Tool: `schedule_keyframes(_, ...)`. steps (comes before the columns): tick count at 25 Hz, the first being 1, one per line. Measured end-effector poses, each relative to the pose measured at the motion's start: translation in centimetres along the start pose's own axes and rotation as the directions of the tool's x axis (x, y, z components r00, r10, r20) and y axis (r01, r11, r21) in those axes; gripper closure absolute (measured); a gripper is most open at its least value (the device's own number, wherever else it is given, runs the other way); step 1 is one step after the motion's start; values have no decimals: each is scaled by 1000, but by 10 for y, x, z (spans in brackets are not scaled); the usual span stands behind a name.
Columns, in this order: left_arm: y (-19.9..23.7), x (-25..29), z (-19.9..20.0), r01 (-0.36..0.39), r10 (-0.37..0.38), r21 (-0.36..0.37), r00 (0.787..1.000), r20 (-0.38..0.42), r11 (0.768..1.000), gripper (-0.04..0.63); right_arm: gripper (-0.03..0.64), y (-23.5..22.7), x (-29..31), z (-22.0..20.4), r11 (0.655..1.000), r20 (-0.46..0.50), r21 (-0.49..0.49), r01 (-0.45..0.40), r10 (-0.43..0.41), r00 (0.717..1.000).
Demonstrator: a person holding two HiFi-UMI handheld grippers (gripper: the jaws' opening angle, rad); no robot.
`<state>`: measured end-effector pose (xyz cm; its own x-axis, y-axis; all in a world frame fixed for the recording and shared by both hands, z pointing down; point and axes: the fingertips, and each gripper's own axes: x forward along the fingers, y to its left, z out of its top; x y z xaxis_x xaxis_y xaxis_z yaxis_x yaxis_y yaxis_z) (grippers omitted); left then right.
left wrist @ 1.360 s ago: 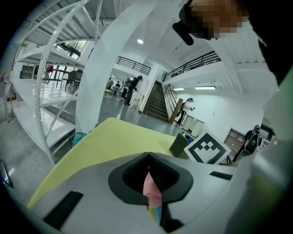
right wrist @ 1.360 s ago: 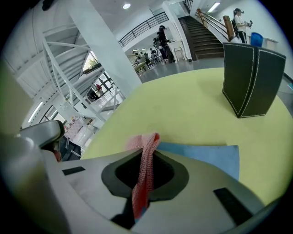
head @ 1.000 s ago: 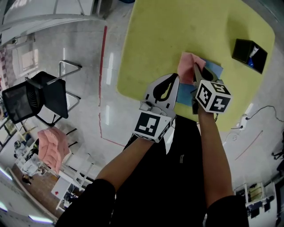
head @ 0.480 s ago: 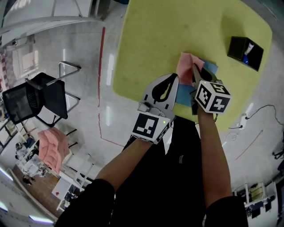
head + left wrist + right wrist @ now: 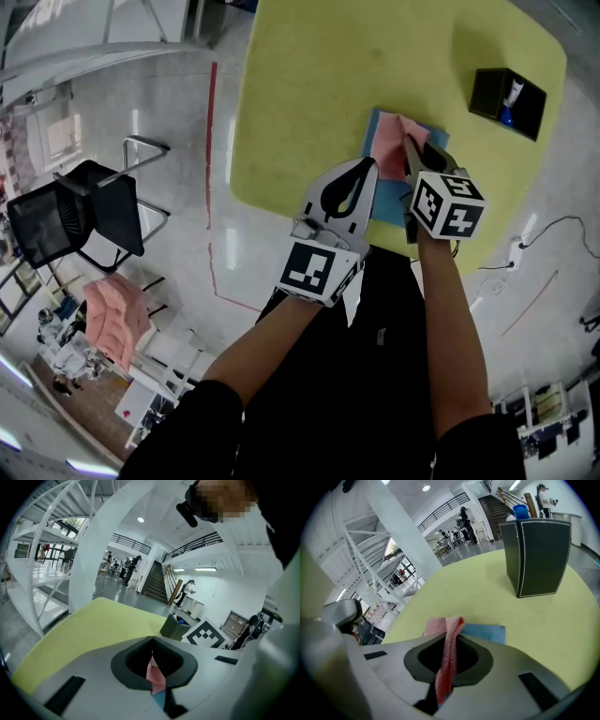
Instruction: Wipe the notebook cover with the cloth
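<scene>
A blue notebook (image 5: 379,125) lies near the front edge of the yellow-green table (image 5: 309,84). A pink cloth (image 5: 394,141) is draped over its cover, with blue showing on either side. My right gripper (image 5: 411,145) is shut on the cloth, which rises as a pink fold (image 5: 449,641) between the jaws, the notebook (image 5: 487,632) just beyond. My left gripper (image 5: 367,165) is shut, its tip at the notebook's near left edge. Through the gap behind its tips the left gripper view shows a sliver of the cloth (image 5: 154,674) and the blue cover (image 5: 161,698). Whether it touches the notebook is hidden.
A black leather pen holder (image 5: 506,99) (image 5: 539,557) with a blue item inside stands at the table's far right. The table's rounded front edge (image 5: 281,202) is just left of my left gripper. On the floor to the left stand a black chair (image 5: 84,206) and a pink-cushioned seat (image 5: 112,319).
The cloth has slid across the cover with the right gripper, uncovering the notebook's far left corner. The left gripper has stayed in place at the near edge.
</scene>
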<state>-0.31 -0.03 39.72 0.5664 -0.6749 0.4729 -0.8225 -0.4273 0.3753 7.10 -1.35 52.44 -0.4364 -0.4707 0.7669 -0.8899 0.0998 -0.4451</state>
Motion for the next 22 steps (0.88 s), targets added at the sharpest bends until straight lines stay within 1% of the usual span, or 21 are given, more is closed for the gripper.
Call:
schedule_keyframes(3, -5, 2, 0, 5, -5, 3, 1000, 3, 1000, 580, 575, -5, -2, 0, 999, 6, 33, -11, 10, 1000)
schedule_keyframes(11, -12, 6, -5, 15, -15, 16, 1000, -3, 1000, 580, 575, -16, -10, -2, 998, 17, 56, -18, 17, 1000)
schedule_keyframes(14, -16, 6, -6, 19, -19, 18, 1000, 0, 1000, 580, 575, -20, -12, -1, 999, 19, 50, -11, 10, 1000)
schedule_keyframes(18, -20, 2, -10, 24, -23, 21, 999, -24, 999, 580, 575, -22, -14, -3, 999, 16, 38, -8, 7, 1000)
schedule_keyframes(22, -22, 2, -9, 33, -33, 19, 999, -16, 999, 580, 575, -28, -18, -2, 999, 18, 41, -5, 5, 1000)
